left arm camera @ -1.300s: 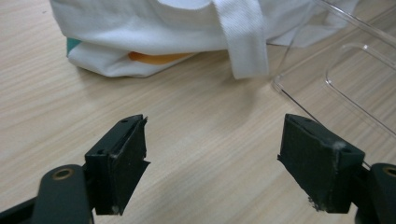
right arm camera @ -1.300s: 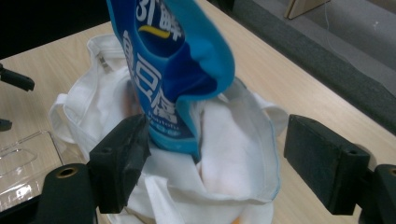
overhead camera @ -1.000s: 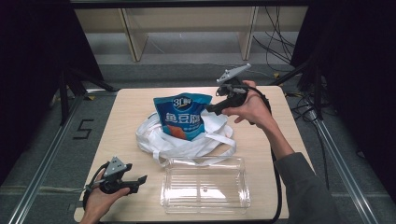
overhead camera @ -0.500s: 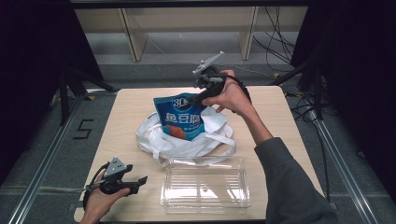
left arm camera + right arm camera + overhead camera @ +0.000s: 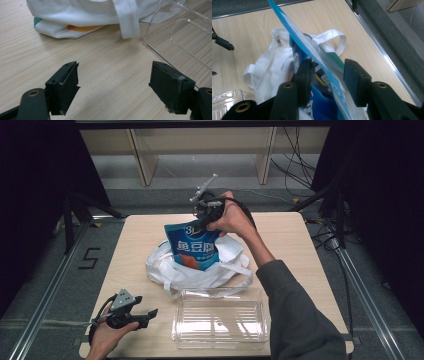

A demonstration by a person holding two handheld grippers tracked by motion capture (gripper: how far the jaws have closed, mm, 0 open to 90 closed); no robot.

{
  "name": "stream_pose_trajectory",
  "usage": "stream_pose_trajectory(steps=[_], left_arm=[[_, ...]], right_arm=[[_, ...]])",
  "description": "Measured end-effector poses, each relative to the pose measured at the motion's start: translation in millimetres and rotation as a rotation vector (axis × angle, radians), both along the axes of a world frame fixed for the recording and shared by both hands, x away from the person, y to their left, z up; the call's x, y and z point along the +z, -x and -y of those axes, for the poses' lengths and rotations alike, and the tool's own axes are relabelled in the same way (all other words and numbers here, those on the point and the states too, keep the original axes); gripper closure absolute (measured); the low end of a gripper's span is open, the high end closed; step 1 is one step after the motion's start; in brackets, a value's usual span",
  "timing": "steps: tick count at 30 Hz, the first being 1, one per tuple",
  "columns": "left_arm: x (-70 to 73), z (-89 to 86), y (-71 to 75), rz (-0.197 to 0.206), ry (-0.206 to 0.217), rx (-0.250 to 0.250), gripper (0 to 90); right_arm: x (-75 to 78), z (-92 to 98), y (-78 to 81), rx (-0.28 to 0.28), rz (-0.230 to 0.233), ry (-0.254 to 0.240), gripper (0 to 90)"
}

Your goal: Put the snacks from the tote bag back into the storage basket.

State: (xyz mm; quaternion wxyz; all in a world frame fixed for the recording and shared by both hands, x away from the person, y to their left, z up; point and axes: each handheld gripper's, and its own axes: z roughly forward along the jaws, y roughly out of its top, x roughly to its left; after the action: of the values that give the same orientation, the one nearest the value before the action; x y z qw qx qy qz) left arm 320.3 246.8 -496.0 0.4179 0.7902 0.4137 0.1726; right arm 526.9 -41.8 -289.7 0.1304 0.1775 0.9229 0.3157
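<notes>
A wooden table (image 5: 135,240) carries a white tote bag (image 5: 165,265) with a blue pouch (image 5: 192,247) standing in it, beside an empty clear plastic box (image 5: 220,320). The right gripper (image 5: 328,75) straddles the pouch's top edge, jaws spread. The left gripper (image 5: 113,85) rests spread near the table's front corner.

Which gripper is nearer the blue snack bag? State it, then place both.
Right. The right gripper sits at the top edge of the blue bag, jaws open either side of it. The left gripper rests open at the table's near left corner, well apart.
</notes>
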Motion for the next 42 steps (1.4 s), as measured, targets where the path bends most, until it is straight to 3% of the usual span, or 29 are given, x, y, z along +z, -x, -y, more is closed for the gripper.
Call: stream_pose_trajectory(steps=[2, 3, 4, 9, 14, 18, 23, 25, 29, 31, 35, 41, 42], left_arm=[[1.1, -1.3, -0.2, 0.0, -0.004, 0.001, 22.1], [2.3, -3.8, -0.5, -0.003, -0.026, -0.016, 22.1], [1.2, -1.5, -0.2, 0.002, 0.007, 0.006, 22.1], [1.2, -1.2, 0.1, 0.003, -0.002, -0.001, 22.1], [0.6, 0.0, 0.7, -0.006, 0.01, 0.005, 22.3], [1.1, -0.6, 0.7, 0.003, -0.01, -0.009, 23.1], [0.7, 0.7, 1.7, -0.006, -0.002, 0.005, 23.6], [1.3, -0.6, 0.6, 0.006, -0.011, -0.015, 23.8], [0.5, 0.6, 1.7, -0.005, 0.002, 0.001, 23.9], [1.3, -0.7, 0.6, 0.007, -0.01, -0.014, 24.0], [0.5, -1.1, 0.2, 0.007, -0.008, -0.008, 24.1], [0.5, -1.3, 1.2, -0.004, 0.001, 0.016, 24.3], [1.7, -3.7, 0.2, 0.006, -0.036, 0.003, 24.5]], right_arm=[[0.4, -1.5, -1.6, 0.014, 0.001, 0.012, 61.4], [0.0, -4.8, -2.6, 0.006, -0.011, 0.032, 64.0], [-0.2, -6.1, -3.6, 0.007, -0.011, 0.041, 65.0], [-1.9, -10.5, -7.1, 0.005, -0.025, 0.063, 70.2], [-5.4, -13.7, -8.9, 0.028, -0.058, 0.081, 83.8], [-5.3, -14.9, -10.3, 0.064, -0.051, 0.109, 89.7], [-1.8, -19.2, -8.6, 0.099, -0.046, 0.152, 90.0], [-1.0, -21.0, -8.3, 0.108, -0.047, 0.163, 90.0], [1.9, -23.2, -5.8, 0.101, -0.053, 0.18, 90.0], [3.9, -24.2, -5.1, 0.094, -0.07, 0.18, 90.0], [12.3, -25.1, -3.3, 0.09, -0.056, 0.176, 90.0], [37.3, -20.8, 3.2, 0.084, 0.021, 0.161, 90.0], [43.1, -19.8, 6.3, 0.073, 0.029, 0.152, 90.0]])
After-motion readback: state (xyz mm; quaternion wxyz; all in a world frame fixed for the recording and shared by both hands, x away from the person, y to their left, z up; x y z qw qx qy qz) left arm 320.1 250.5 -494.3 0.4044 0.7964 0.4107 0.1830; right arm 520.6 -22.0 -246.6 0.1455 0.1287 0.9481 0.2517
